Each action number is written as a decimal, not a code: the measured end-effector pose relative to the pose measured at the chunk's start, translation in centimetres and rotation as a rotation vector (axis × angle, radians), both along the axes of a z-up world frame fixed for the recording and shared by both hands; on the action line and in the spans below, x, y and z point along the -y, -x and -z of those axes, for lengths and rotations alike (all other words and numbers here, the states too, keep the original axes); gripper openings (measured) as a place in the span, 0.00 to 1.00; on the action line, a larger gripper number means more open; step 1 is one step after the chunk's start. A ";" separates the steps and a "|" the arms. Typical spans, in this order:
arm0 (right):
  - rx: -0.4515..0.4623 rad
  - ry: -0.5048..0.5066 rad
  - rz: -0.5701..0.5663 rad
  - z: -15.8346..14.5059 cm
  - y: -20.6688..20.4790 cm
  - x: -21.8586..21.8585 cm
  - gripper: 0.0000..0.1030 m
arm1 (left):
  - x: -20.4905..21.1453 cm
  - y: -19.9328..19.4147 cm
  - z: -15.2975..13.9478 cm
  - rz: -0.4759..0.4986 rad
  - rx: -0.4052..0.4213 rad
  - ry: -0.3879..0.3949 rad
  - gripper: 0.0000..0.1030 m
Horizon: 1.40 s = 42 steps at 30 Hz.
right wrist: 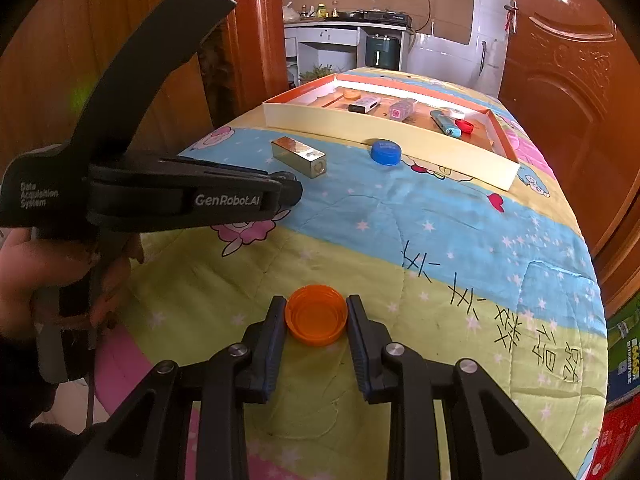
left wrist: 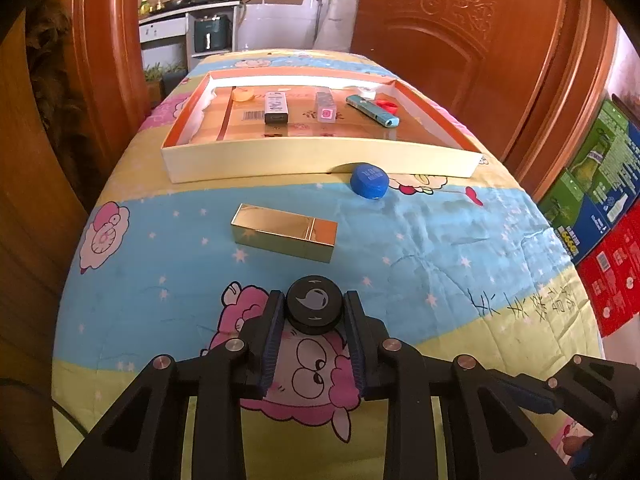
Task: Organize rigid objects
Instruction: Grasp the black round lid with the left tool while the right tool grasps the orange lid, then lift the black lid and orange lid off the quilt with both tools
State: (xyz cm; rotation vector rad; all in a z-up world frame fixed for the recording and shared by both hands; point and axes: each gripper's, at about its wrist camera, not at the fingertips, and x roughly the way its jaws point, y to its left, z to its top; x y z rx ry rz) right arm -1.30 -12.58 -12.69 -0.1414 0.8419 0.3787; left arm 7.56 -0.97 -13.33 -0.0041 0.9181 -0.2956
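My left gripper (left wrist: 315,305) is shut on a black round cap (left wrist: 314,303), low over the cartoon quilt. My right gripper (right wrist: 316,310) is shut on an orange bottle cap (right wrist: 316,315), open side up, near the quilt's front. A gold rectangular case (left wrist: 285,230) lies ahead of the left gripper; it also shows in the right wrist view (right wrist: 300,157). A blue cap (left wrist: 369,181) rests against the front wall of the shallow cardboard tray (left wrist: 320,159). The tray holds a black-and-white stick (left wrist: 277,108), a pink-ended box (left wrist: 325,107), a teal lighter (left wrist: 372,110), a red cap (left wrist: 387,105) and an orange cap (left wrist: 243,94).
The left gripper's body (right wrist: 180,196) and the hand holding it fill the left of the right wrist view. A wooden door (left wrist: 472,40) stands at the right, a wooden frame (left wrist: 104,60) at the left. Coloured cartons (left wrist: 600,208) stand by the table's right edge.
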 end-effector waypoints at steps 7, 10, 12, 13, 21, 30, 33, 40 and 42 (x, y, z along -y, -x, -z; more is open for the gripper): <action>-0.004 -0.010 0.019 -0.2 -0.2 0.4 0.29 | -0.1 0.5 -0.1 -0.004 0.002 0.004 0.29; -0.004 -0.013 0.026 -0.3 -0.4 0.6 0.29 | -0.1 0.6 -0.3 -0.007 0.005 0.003 0.29; -0.002 -0.015 0.028 -0.4 -0.5 0.7 0.29 | -0.1 0.6 -0.5 -0.008 0.007 0.004 0.29; 0.001 -0.015 0.030 -0.5 -0.4 0.8 0.29 | -0.1 0.7 -0.6 -0.009 0.008 0.004 0.29; 0.010 -0.021 0.047 -1.2 -1.2 1.4 0.29 | -0.1 0.5 -1.6 -0.014 0.018 0.014 0.29; 0.016 -0.024 0.067 -1.8 -2.1 2.4 0.29 | 0.1 0.2 -2.3 -0.009 0.027 0.022 0.29; 0.026 -0.019 0.070 -2.2 -2.5 2.6 0.29 | 0.1 0.1 -2.5 -0.008 0.030 0.024 0.29; 0.040 -0.028 0.091 -3.3 -3.8 3.4 0.29 | -0.1 -0.4 -3.0 -0.016 0.038 0.034 0.29; 0.036 -0.036 0.095 -3.5 -4.2 3.7 0.29 | -0.1 -0.6 -3.1 -0.018 0.041 0.036 0.30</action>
